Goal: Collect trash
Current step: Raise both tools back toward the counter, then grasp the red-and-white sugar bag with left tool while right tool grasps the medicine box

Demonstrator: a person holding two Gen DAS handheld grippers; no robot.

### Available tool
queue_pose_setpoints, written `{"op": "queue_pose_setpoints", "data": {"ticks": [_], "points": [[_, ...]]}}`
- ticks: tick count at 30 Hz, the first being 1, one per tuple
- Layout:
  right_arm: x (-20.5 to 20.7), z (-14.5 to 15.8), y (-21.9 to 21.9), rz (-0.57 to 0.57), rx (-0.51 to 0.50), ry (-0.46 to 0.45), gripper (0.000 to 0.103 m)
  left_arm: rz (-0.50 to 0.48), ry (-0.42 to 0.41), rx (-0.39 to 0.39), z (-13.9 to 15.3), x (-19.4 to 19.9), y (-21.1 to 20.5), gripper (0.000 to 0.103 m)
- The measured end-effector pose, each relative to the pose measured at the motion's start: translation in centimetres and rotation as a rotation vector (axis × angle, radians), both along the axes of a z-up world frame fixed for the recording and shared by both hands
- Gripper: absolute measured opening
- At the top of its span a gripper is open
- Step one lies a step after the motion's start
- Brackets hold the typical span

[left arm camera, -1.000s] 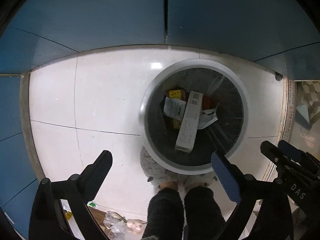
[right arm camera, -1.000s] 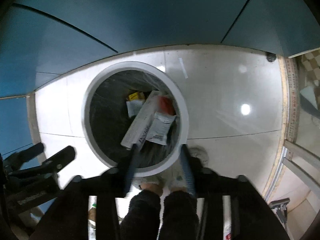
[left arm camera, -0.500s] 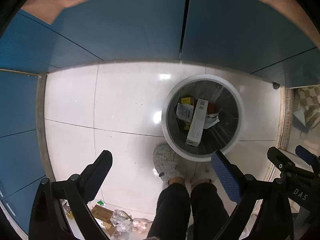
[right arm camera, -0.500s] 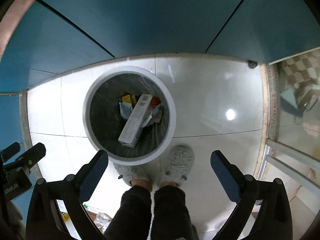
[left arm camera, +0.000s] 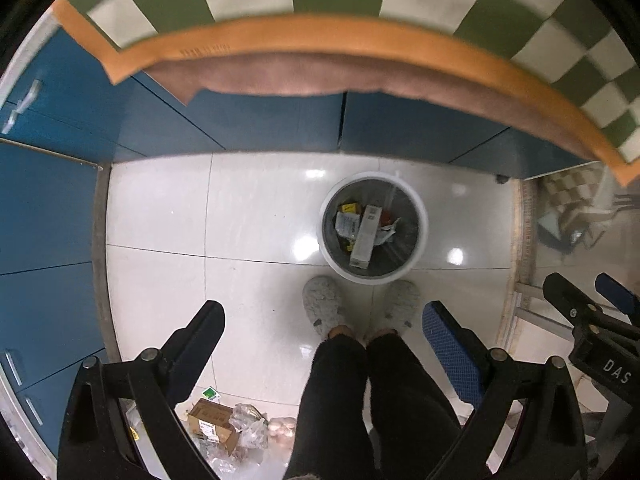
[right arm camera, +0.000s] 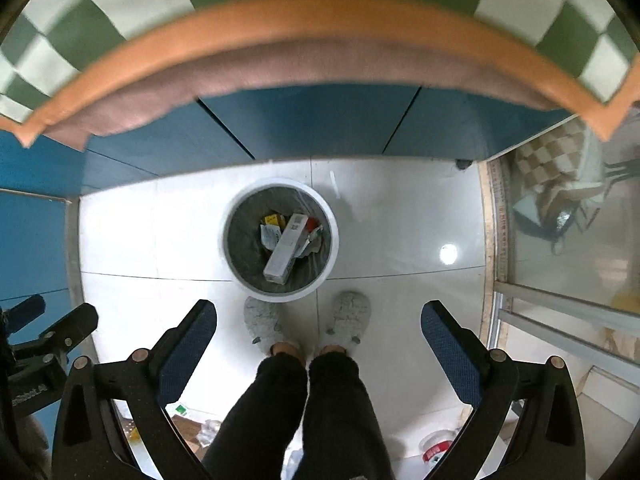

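With its long white carton (right arm camera: 286,249) now lying in the white bin (right arm camera: 332,240) on the floor, the right tool (right arm camera: 319,334), narrower a second ago, stands spread and empty high above. Beside it, the left tool (left arm camera: 323,338) is equally spread and empty. More trash (left arm camera: 224,426) waits by the person's slippers (left arm camera: 323,310), so another pickup likely follows.

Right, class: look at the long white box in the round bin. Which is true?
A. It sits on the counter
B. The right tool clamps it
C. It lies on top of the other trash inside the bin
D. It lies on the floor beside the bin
C: the long white box rests on the other wrappers inside the bin, while the right tool is open and empty.
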State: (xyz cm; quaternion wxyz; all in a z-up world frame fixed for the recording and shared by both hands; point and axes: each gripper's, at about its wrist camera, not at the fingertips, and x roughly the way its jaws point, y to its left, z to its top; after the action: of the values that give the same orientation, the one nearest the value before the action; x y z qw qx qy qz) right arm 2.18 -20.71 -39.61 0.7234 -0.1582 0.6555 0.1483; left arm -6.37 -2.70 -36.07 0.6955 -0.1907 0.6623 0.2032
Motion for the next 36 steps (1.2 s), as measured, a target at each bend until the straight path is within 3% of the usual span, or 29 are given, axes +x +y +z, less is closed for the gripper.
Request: {"op": "queue_pose_setpoints", "data": {"ticks": [10,16,21,23,27,31,34,36], "points": [[-3.0,14.9,-0.4,0.017,0.050,-0.076,0.103,-0.024,-0.128,0.038,10.7,-1.1,0.0,0.101],[-0.1,20.8,0.0,-0.028,0.193,-0.102,0.103,0.026,-0.225,0.143,16.6,2.0,2.3,0.101],[6.0,25.1,2.2,-0.028,0.317,-0.132,0.103,0.090,-0.280,0.258,20.5,7.3,5.3,0.101],[9.2,26.0,3.6,-0.010,0.352,-0.129,0.103,0.136,-0.285,0.269,21.2,9.3,6.9,0.101],[17.3,26.6,6.3,0.005,0.425,-0.096,0.103,0.235,-0.275,0.220,20.7,15.1,9.9,0.101],[26.5,25.7,8.3,0.024,0.434,-0.048,0.100,0.329,-0.246,0.158,20.4,21.0,11.5,0.101],[33.0,24.7,9.3,0.022,0.431,-0.006,0.098,0.292,-0.228,0.164,20.5,26.4,11.1,0.101],[36.7,24.0,9.1,0.000,0.426,-0.002,0.098,0.193,-0.191,0.207,20.0,31.5,9.9,0.101]]}}
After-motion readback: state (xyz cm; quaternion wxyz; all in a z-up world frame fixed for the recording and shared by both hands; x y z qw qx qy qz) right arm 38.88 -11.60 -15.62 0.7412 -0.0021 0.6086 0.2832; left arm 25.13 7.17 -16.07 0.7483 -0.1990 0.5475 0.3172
